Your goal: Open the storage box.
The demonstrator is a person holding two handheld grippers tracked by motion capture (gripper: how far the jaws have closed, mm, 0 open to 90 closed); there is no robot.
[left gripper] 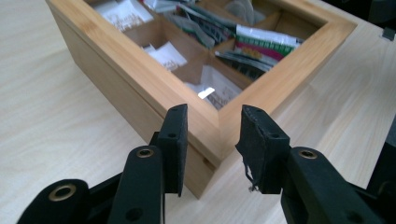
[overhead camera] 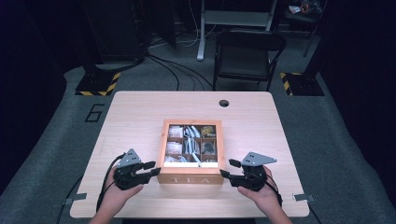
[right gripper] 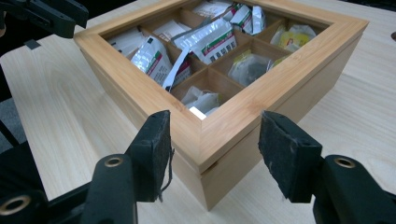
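Observation:
A wooden tea box [overhead camera: 191, 178] marked TEA stands at the middle of the table, its compartments holding several sachets [overhead camera: 189, 140]. My left gripper [overhead camera: 155, 168] is at its front left corner. In the left gripper view the jaws [left gripper: 215, 112] straddle that corner of the box [left gripper: 116, 70], pads against both walls. My right gripper [overhead camera: 227, 168] is at the front right corner. In the right gripper view its jaws [right gripper: 217, 119] stand wide on either side of that corner of the box [right gripper: 135, 88], apart from the wood. A seam runs under the top frame.
The light wooden table [overhead camera: 135, 116] has a round hole [overhead camera: 224, 103] at its far edge and bare wood around the box. A black folding chair [overhead camera: 247, 53] stands behind it. Small clips [overhead camera: 74, 199] sit at the front corners.

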